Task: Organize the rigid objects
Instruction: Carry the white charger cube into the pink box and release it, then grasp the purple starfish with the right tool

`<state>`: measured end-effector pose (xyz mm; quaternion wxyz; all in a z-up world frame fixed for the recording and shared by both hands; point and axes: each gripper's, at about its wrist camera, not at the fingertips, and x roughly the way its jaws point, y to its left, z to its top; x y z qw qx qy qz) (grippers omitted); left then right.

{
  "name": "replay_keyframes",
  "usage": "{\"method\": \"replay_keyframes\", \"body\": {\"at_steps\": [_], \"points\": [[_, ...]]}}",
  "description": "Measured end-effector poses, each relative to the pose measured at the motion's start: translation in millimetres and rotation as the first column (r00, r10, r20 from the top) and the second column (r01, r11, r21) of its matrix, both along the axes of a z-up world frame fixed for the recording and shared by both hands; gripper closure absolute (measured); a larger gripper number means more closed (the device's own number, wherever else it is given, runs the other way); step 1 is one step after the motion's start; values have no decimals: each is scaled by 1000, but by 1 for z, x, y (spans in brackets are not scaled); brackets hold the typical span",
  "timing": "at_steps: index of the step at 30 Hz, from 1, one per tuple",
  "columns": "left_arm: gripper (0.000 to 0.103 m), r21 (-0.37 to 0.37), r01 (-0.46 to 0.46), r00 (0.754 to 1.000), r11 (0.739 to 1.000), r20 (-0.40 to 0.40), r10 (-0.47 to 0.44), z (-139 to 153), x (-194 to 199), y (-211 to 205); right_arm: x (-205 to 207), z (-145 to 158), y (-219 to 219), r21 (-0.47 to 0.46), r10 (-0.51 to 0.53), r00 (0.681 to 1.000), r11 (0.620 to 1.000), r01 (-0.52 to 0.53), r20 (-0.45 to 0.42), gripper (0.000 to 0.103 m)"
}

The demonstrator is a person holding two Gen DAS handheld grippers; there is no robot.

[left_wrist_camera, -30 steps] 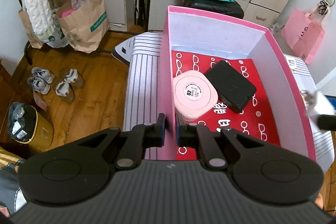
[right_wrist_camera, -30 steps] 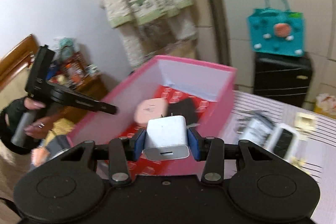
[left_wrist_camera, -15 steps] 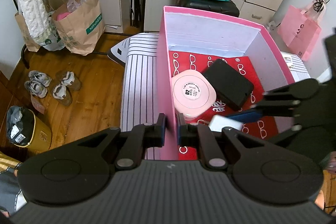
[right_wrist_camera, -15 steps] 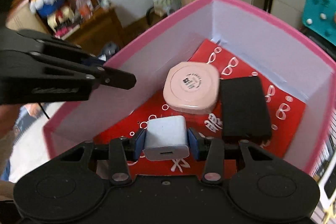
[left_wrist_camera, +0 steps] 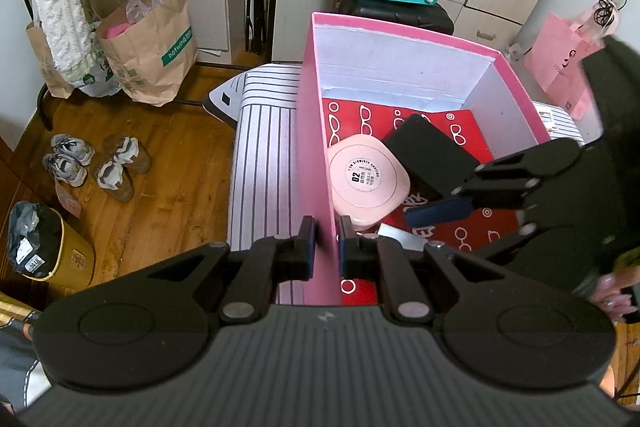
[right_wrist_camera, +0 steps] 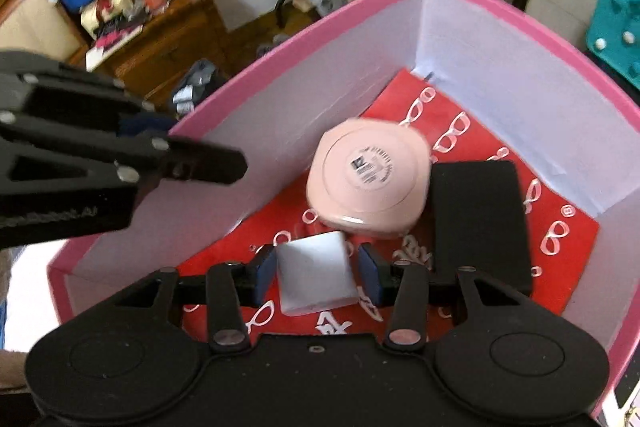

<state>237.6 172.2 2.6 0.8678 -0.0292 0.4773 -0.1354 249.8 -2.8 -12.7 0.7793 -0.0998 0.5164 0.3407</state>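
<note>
We count three things in the pink box (right_wrist_camera: 472,1): one pink case (right_wrist_camera: 370,179), one black block (right_wrist_camera: 478,223), one white charger (right_wrist_camera: 314,277) lying loose between our right gripper's (right_wrist_camera: 318,277) just-widened jaws. Our left gripper (left_wrist_camera: 326,245) clamps the box wall.

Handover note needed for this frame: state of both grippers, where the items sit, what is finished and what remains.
Left gripper: shut on the pink box side wall, steadying it.
Right gripper: jaws have just been opening; the white charger lies tilted between them on the red liner, apparently released.
In the box: pink compact case, black case, charger.
Left: withdraw the right gripper; fetch whatever remains outside, not visible here.
</note>
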Motion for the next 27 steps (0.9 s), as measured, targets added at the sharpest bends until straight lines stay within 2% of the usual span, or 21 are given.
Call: {"method": "replay_keyframes", "body": {"at_steps": [7,12,16,19,24,27], "points": [[93,16,13,1000,1000,15,-13,1,-1,-1,-25,51,-71,188,-119,990,977,103,78,50],[93,17,13,1000,1000,18,-13,1,-2,0,-57,71,-133,243,-238,959,950,196,157,50],[93,28,12,999,1000,40,-13,-1,-6,-2,-82,57,-178,254,-302,924,937,242,236,49],[93,40,1,998,999,58,-3,-3,-9,-5,-103,34,-207,255,-332,901,930,263,279,44],[93,32,-23,999,999,47,21,-3,-10,-5,-122,-5,-236,222,-415,868,905,363,273,44],[93,32,-36,999,999,27,35,-6,-7,-5,-129,-18,-250,196,-448,849,893,406,281,44]]}}
